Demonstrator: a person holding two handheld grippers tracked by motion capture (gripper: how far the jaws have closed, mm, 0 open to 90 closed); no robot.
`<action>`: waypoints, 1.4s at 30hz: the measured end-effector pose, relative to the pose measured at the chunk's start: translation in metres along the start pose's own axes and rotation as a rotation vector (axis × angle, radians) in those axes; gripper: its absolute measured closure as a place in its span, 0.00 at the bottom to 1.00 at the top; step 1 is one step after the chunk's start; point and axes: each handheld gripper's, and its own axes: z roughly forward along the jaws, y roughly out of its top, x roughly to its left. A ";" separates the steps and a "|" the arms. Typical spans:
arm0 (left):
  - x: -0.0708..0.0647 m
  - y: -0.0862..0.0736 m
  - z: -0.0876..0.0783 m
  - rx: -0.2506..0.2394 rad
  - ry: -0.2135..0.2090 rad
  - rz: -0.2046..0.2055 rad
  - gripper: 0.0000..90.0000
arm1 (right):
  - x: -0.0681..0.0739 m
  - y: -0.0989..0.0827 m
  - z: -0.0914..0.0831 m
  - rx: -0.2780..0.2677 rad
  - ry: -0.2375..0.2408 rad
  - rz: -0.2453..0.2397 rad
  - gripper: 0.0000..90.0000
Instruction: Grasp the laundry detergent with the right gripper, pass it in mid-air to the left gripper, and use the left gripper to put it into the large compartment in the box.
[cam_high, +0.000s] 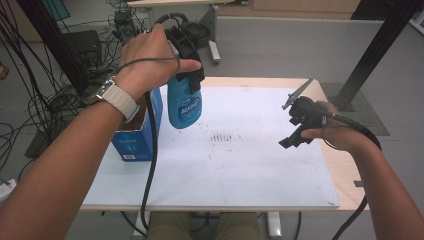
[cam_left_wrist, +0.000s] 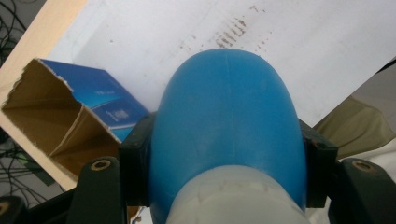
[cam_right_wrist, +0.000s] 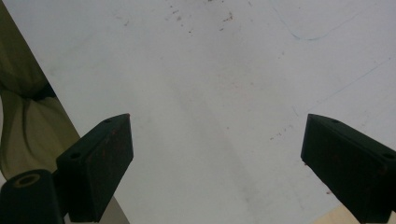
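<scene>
Above the desk's (cam_high: 300, 195) left side, the left gripper (cam_high: 187, 80) is holding a blue bottle (cam_high: 184, 107), fingers clamped, beside the open box (cam_high: 135, 142). Right gripper (cam_high: 299, 122) is waiting, fingers apart, empty. Next move likely calls for setting the bottle down upright.

Table: light wooden top (cam_high: 345, 170), most of it under a white sheet (cam_high: 240, 170) flecked with small brown marks.
Floor: plain grey (cam_high: 280, 50).
Left side: a tangle of black cables (cam_high: 45, 100) on the floor around a dark box, possibly equipment.
Right side: black slanted post (cam_high: 372, 55), foot on a dark mat.
Far edge: pale cabinet fronts.
Light: even, soft.
</scene>
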 end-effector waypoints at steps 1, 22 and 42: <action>0.001 0.000 -0.002 0.000 0.002 -0.008 0.42 | 0.000 0.000 -0.001 0.002 0.000 0.004 0.10; 0.031 -0.013 -0.038 0.000 0.064 -0.232 0.42 | -0.003 0.008 0.002 0.026 0.009 -0.002 0.11; 0.062 -0.030 -0.066 0.018 0.104 -0.441 0.42 | -0.009 0.012 0.009 0.024 0.011 -0.029 0.11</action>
